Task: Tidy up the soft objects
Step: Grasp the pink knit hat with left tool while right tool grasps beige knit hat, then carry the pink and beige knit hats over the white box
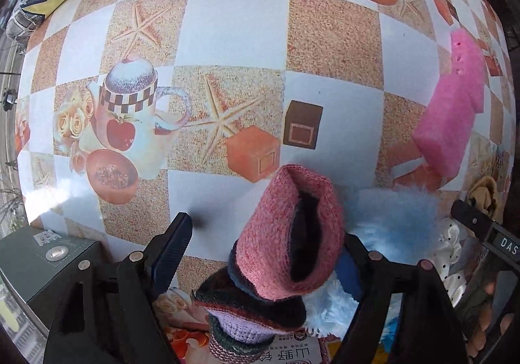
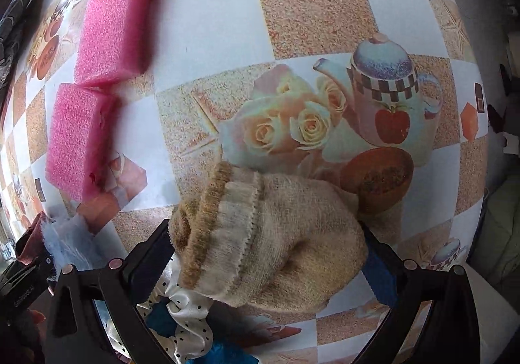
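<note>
In the left wrist view, your left gripper (image 1: 269,240) stands spread wide, with the pink knitted sock (image 1: 289,230) leaning only on its right finger at lower centre. In the right wrist view, two pink sponges (image 2: 97,81) lie at upper left, while your right gripper (image 2: 266,247) pinches the beige sock (image 2: 276,240) at lower centre over the checkered tablecloth (image 2: 211,29).

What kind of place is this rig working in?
Probably a home, at a dining or kitchen table: a printed oilcloth with teapots and roses covers it, pink sponges lie on it, and each gripper has a knitted sock between its fingers, pink on the left, beige on the right.
</note>
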